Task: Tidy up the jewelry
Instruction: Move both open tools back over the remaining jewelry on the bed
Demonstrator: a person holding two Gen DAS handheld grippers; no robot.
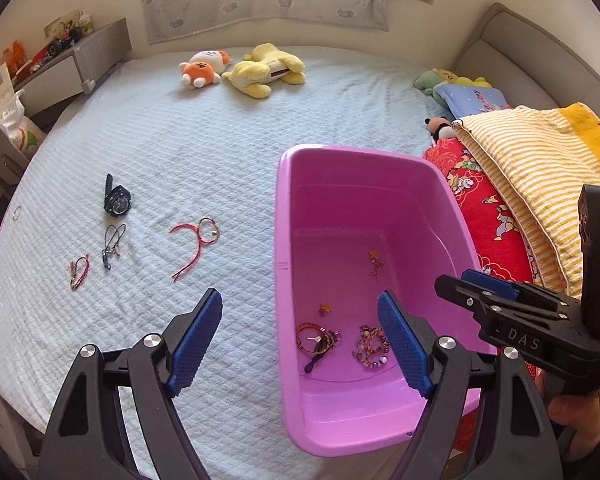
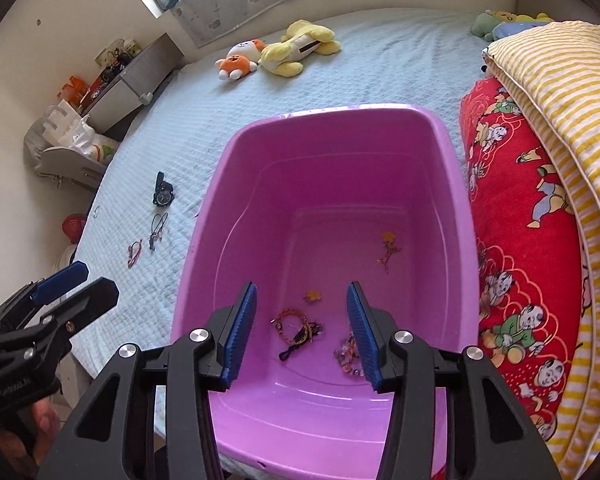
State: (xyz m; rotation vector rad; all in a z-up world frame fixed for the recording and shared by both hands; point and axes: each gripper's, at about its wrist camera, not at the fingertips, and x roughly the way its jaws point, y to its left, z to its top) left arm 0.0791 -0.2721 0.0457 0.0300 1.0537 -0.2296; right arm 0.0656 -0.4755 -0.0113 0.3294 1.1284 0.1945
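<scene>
A pink tub [image 2: 340,152] stands on the pale blue bedspread [image 1: 180,152], beside a red blanket [image 2: 520,240]. The right gripper [image 2: 302,332] hangs over the near end of the tub with its jaws apart and nothing between them. Below it, on the tub floor, lie a braided bracelet [image 2: 296,326] and a beaded bracelet [image 2: 346,354]; two small orange pieces lie farther in, at about 12 and 1 o'clock from them (too small to tell what they are). The left gripper [image 1: 300,344] is wide open and empty, with one finger over the bedspread and the other over the tub. Outside the tub, at 9 to 10 o'clock from it, a black watch [image 1: 117,200], a red cord bracelet [image 1: 198,240], a dark cord [image 1: 112,246] and a small pink bracelet [image 1: 78,270] lie on the bedspread.
</scene>
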